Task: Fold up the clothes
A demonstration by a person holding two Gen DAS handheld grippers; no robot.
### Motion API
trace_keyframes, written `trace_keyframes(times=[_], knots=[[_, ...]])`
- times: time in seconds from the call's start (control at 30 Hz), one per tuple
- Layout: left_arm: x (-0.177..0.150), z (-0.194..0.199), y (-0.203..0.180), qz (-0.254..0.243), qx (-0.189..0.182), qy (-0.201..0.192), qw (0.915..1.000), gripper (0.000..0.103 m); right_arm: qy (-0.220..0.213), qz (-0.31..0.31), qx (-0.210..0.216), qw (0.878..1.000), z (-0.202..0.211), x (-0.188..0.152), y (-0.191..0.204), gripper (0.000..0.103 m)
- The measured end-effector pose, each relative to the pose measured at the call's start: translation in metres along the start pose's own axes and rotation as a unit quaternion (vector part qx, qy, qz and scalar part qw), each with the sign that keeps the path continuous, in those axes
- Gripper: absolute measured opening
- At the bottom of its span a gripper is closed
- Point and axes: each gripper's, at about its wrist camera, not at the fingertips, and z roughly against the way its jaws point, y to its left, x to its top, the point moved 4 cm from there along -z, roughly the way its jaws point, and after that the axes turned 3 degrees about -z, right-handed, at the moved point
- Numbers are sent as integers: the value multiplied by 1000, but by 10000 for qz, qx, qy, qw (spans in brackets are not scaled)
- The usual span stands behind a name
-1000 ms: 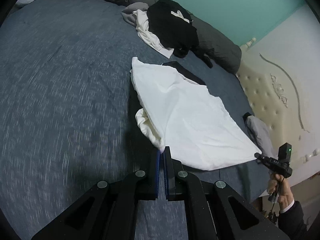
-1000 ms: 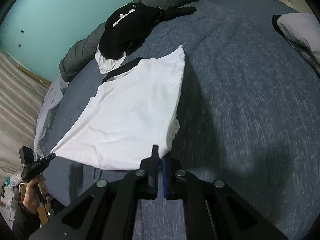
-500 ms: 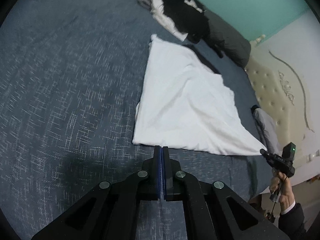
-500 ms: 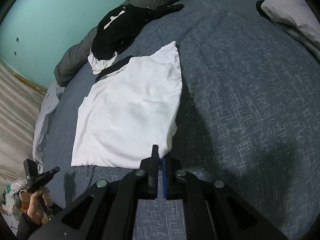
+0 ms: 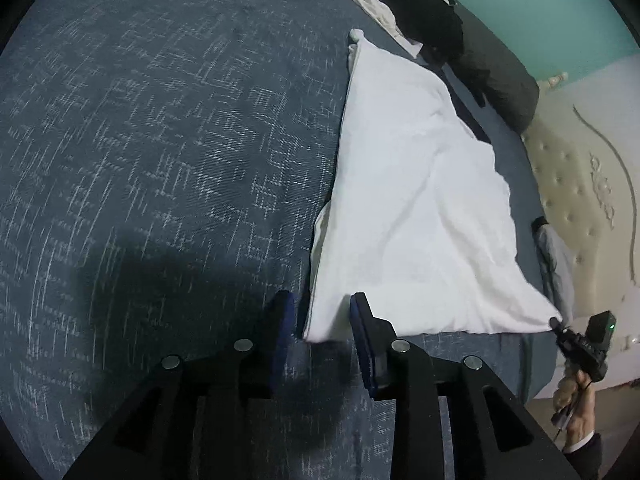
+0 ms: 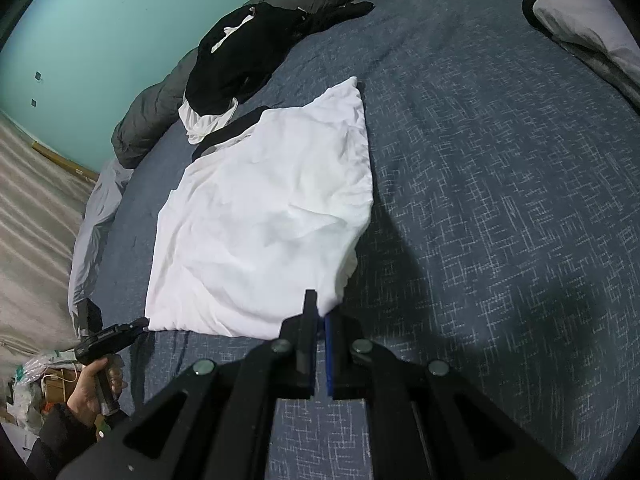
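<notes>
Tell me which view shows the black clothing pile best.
The right wrist view: the black clothing pile sits whole against the grey duvet, white cloth poking out beneath. The left wrist view catches the pile only at the top edge, partly cut off.

White garment [image 5: 416,208] corner between just-opening left claw [image 5: 322,318] pads (untouched).

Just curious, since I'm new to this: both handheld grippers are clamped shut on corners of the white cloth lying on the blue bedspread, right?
Not quite. Only the right gripper is shut on the white cloth. The left wrist view shows the left gripper with its jaws just opened, the cloth's corner lying loose between them on the blue bedspread.
</notes>
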Motion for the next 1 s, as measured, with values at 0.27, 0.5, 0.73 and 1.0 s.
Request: trace_keyframes(times=[0.27,0.5,0.73,1.0], knots=[[4,8,-15,-520,65,-16,9986,5,10,17,-28,10000,0,1,1,2],[10,46,-31,-829,22,-102,9965,4,-48,163,17,9999,18,4,11,2],[2,78,-53,-1129,-33,47,9936,4,20,310,-61,9995,41,1,16,2],[-36,74,-54,-1265,-14,410,9911,4,299,240,-206,9991,39,-25,-7,2]])
